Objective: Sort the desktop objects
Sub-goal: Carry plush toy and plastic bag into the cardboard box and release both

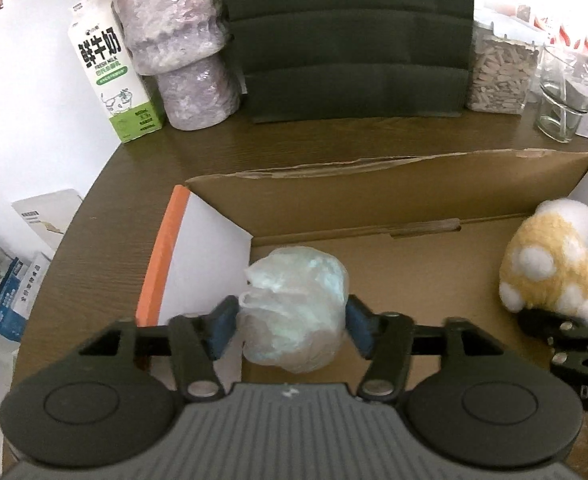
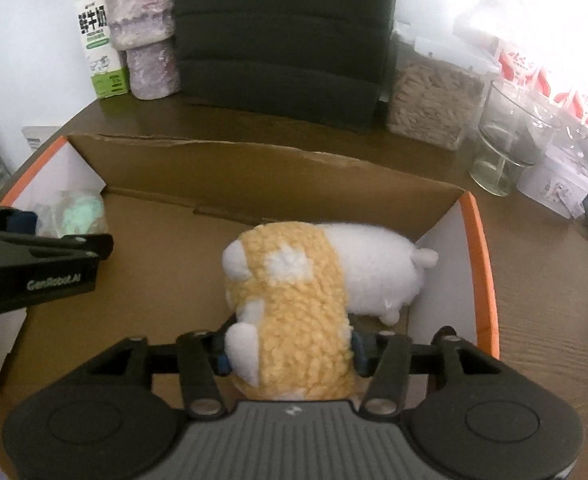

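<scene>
My left gripper (image 2: 34, 236) carries "GenRobot.AI" on its side. The milk carton (image 1: 112, 76) reads "鲜牛奶" and "FRESH MILK". Other labels are too blurred for me.

Behind everything I've got a dark drawer unit (image 1: 350, 40) at the back of the brown desk (image 1: 354, 140). Left of the drawer unit stands a lumpy purple vase (image 1: 174, 36), and left of that a green-and-white milk carton (image 1: 110, 76). Right of the drawer unit I see a clear jar of pale sticks (image 1: 500, 74), then an empty glass (image 1: 566, 92) beyond it.
</scene>
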Action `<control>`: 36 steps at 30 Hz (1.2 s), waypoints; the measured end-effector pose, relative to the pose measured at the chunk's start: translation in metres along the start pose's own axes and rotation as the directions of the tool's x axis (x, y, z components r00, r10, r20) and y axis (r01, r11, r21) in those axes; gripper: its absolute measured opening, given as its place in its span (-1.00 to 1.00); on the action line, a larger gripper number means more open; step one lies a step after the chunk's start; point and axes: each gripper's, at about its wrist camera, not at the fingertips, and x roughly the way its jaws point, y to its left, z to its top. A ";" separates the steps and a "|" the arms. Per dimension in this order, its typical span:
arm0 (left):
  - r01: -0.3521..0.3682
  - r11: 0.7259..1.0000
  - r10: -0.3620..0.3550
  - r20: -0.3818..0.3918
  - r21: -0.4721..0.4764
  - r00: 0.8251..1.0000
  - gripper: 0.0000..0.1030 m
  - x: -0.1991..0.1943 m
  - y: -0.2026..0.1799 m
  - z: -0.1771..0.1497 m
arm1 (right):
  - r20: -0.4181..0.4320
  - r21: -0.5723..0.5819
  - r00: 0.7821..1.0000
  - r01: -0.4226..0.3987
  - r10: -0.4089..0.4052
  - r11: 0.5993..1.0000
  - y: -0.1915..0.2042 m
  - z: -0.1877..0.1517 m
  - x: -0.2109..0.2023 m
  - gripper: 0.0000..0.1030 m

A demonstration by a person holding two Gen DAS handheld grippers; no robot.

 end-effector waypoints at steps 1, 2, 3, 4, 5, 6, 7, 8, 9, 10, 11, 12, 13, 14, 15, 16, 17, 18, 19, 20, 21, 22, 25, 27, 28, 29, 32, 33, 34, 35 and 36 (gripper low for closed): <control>-0.001 1.000 0.001 0.006 0.001 1.000 0.52 -0.001 0.000 0.000 | 0.000 0.001 1.000 -0.002 0.002 1.000 -0.002 0.001 0.000 0.38; -0.008 1.000 0.008 0.012 0.001 1.000 0.62 -0.003 0.000 0.001 | 0.003 0.002 1.000 -0.002 0.002 1.000 -0.001 0.001 -0.001 0.50; -0.016 1.000 0.016 0.019 0.001 1.000 0.74 -0.005 0.000 0.001 | 0.008 -0.002 1.000 -0.011 0.011 1.000 -0.001 0.001 -0.003 0.54; -0.014 1.000 0.014 0.031 0.004 0.999 0.87 -0.009 0.000 0.001 | 0.011 -0.008 1.000 -0.016 0.016 1.000 0.000 0.002 -0.004 0.66; -0.010 1.000 0.010 0.040 0.005 0.999 0.95 -0.013 0.001 0.001 | 0.012 -0.014 1.000 -0.015 0.015 1.000 0.001 0.002 -0.007 0.81; -0.006 1.000 0.006 0.054 0.004 0.999 1.00 -0.017 0.001 0.001 | 0.017 -0.020 1.000 -0.010 0.011 1.000 0.003 0.002 -0.011 0.84; -0.008 1.000 0.008 0.070 0.001 0.997 1.00 -0.022 0.002 0.001 | 0.028 -0.023 1.000 -0.011 0.012 1.000 0.003 0.002 -0.016 0.85; -0.012 1.000 0.012 0.082 0.000 0.997 1.00 -0.027 0.002 0.000 | 0.038 -0.021 0.999 -0.017 0.018 1.000 0.004 0.002 -0.021 0.90; -0.015 1.000 0.015 0.090 -0.001 0.996 1.00 -0.032 0.004 0.000 | 0.047 -0.016 0.999 -0.024 0.024 1.000 0.003 0.002 -0.027 0.95; -0.015 1.000 0.015 0.098 -0.004 0.995 1.00 -0.036 0.005 -0.001 | 0.056 -0.015 0.998 -0.027 0.028 1.000 0.003 0.003 -0.033 1.00; -0.016 1.000 0.016 0.106 -0.008 0.994 1.00 -0.041 0.007 -0.001 | 0.070 -0.015 0.997 -0.023 0.024 1.000 0.003 0.002 -0.040 1.00; -0.017 1.000 0.019 0.118 -0.017 0.993 1.00 -0.048 0.010 -0.002 | 0.081 -0.016 0.997 -0.015 0.016 1.000 0.004 0.002 -0.047 1.00; -0.018 0.999 0.022 0.127 -0.026 0.992 1.00 -0.053 0.012 -0.003 | 0.088 -0.018 0.996 -0.008 0.009 1.000 0.004 0.002 -0.054 1.00; -0.020 0.999 0.025 0.136 -0.038 0.990 1.00 -0.059 0.016 -0.004 | 0.097 -0.020 0.995 0.000 0.002 1.000 0.004 0.001 -0.061 1.00; -0.019 0.998 0.027 0.147 -0.053 0.989 1.00 -0.066 0.020 -0.006 | 0.108 -0.021 0.994 0.004 -0.001 1.000 0.004 -0.001 -0.068 1.00; -0.014 0.998 0.023 0.156 -0.061 0.987 1.00 -0.072 0.023 -0.007 | 0.118 -0.020 0.993 0.003 -0.001 1.000 0.003 -0.001 -0.074 1.00; -0.008 0.998 0.019 0.166 -0.070 0.986 1.00 -0.079 0.026 -0.009 | 0.129 -0.017 0.992 0.002 0.001 1.000 0.003 -0.002 -0.081 1.00; -0.004 0.997 0.018 0.176 -0.080 0.984 1.00 -0.085 0.029 -0.011 | 0.141 -0.015 0.990 0.000 0.002 1.000 0.003 -0.004 -0.089 1.00; 0.000 0.996 0.016 0.185 -0.088 0.983 1.00 -0.091 0.032 -0.014 | 0.151 -0.017 0.989 -0.001 0.004 1.000 0.002 -0.006 -0.096 1.00; 0.007 0.996 0.011 0.193 -0.092 0.981 1.00 -0.097 0.035 -0.017 | 0.159 -0.022 0.987 0.002 0.002 1.000 0.003 -0.008 -0.103 1.00; 0.016 0.995 0.004 0.204 -0.096 0.979 1.00 -0.104 0.038 -0.021 | 0.169 -0.028 0.986 0.009 -0.004 1.000 0.004 -0.012 -0.112 1.00; 0.031 0.995 -0.008 0.218 -0.099 0.976 1.00 -0.112 0.041 -0.025 | 0.183 -0.034 0.983 0.014 -0.007 0.999 0.005 -0.015 -0.120 1.00; 0.074 0.990 -0.042 0.257 -0.118 0.966 1.00 -0.134 0.050 -0.041 | 0.236 -0.052 0.972 0.018 -0.006 0.998 0.007 -0.031 -0.146 1.00; 0.097 0.989 -0.062 0.284 -0.111 0.957 1.00 -0.149 0.053 -0.054 | 0.274 -0.060 0.962 0.021 -0.004 0.998 0.008 -0.044 -0.163 1.00; 0.102 0.990 -0.068 0.298 -0.100 0.952 1.00 -0.157 0.053 -0.062 | 0.292 -0.064 0.956 0.023 -0.004 0.998 0.008 -0.051 -0.170 1.00; 0.111 0.990 -0.079 0.311 -0.086 0.947 1.00 -0.162 0.053 -0.068 | 0.312 -0.068 0.950 0.030 -0.008 0.997 0.008 -0.059 -0.177 1.00; 0.153 0.986 -0.119 0.363 -0.067 0.924 1.00 -0.180 0.055 -0.098 | 0.379 -0.081 0.925 0.060 -0.024 0.995 0.011 -0.088 -0.196 1.00; 0.167 0.984 -0.131 0.381 -0.063 0.915 1.00 -0.186 0.055 -0.109 | 0.396 -0.082 0.918 0.064 -0.026 0.995 0.013 -0.098 -0.201 1.00; 0.174 0.983 -0.136 0.398 -0.061 0.907 1.00 -0.190 0.055 -0.119 | 0.410 -0.083 0.912 0.061 -0.022 0.995 0.014 -0.108 -0.205 1.00; 0.176 0.983 -0.136 0.415 -0.060 0.899 1.00 -0.194 0.055 -0.128 | 0.422 -0.083 0.907 0.056 -0.016 0.995 0.016 -0.118 -0.209 1.00; 0.176 0.983 -0.132 0.433 -0.062 0.892 1.00 -0.197 0.056 -0.138 | 0.431 -0.080 0.902 0.053 -0.013 0.995 0.017 -0.128 -0.212 1.00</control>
